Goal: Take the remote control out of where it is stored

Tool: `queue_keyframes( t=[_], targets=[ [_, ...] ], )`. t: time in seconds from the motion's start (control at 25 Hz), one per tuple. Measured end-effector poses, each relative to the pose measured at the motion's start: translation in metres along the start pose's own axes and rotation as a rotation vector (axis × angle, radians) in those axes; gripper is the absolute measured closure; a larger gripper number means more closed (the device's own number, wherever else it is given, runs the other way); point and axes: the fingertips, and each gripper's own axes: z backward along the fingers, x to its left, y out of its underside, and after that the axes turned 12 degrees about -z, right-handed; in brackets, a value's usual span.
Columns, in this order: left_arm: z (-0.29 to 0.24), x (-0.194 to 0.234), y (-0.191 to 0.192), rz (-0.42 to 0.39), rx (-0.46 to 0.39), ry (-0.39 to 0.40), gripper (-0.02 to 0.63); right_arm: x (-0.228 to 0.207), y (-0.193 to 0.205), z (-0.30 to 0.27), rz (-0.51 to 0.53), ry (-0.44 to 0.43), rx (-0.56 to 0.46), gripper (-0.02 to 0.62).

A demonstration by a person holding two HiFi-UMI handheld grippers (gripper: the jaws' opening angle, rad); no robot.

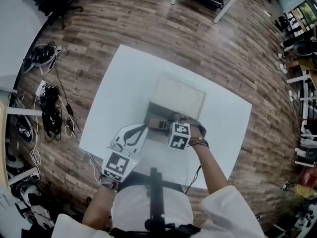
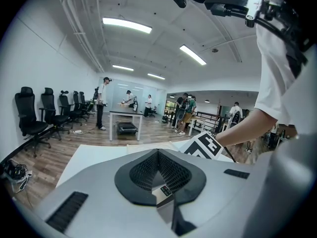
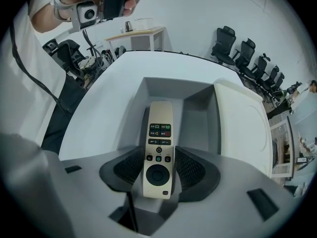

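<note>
- The remote control [image 3: 158, 150] is seen lying face up in the grey open tray [image 3: 198, 115] of a pale box [image 3: 242, 128], which is set on the white table [image 3: 109, 88].
- The right gripper [image 3: 158, 156] is placed around the remote control's lower end; its jaws are spread wide, and a thin gap is left at each side.
- The left gripper [image 2: 158, 153] is held near the tray, with its jaws brought together at the tips.

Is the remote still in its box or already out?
Still in: the remote lies flat in the open compartment, between the right gripper's parted jaws, not lifted.
</note>
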Motion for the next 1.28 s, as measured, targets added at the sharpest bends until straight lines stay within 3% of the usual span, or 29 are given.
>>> queue_keyframes(
  t=[1.08, 1.28],
  targets=[
    [0.004, 0.010, 0.006, 0.002, 0.012, -0.014, 0.617, 0.002, -0.001, -0.013, 0.022, 0.027, 0.014, 0.407],
    [0.007, 0.013, 0.005, 0.002, 0.014, -0.015, 0.617, 0.001, -0.005, -0.010, 0.001, 0.038, -0.023, 0.408]
  ],
)
